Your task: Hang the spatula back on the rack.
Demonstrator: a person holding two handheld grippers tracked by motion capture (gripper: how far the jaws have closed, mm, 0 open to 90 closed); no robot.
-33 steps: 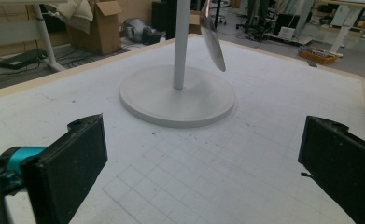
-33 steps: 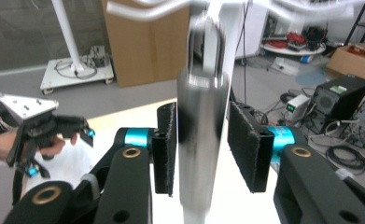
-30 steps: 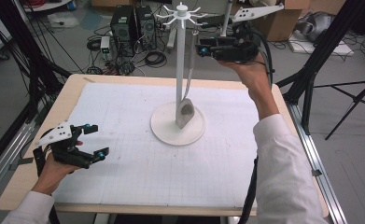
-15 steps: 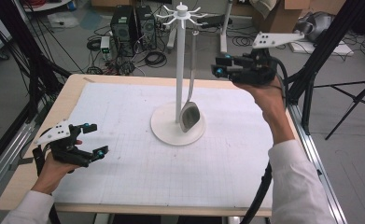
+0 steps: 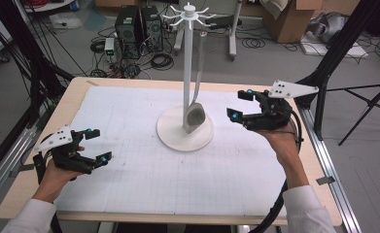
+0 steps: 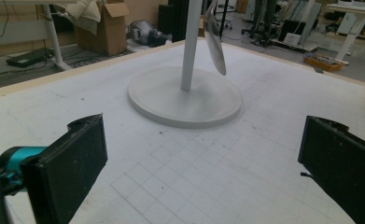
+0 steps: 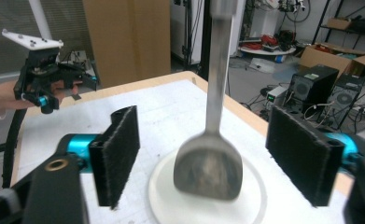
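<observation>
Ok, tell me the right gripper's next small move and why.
Probably ease the right gripper forward toward the hanging spatula: its jaws stand open and empty, and in the right gripper view the blade is framed between them, hanging from the white stand.

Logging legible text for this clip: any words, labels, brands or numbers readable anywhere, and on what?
None can be read.
White mat: printed grid lines only, no numbers.
Cardboard boxes behind the table: any print is too blurred to read.
Black computer towers on the floor: no legible badge.
White stand and hanging metal spatula: no markings visible.
</observation>
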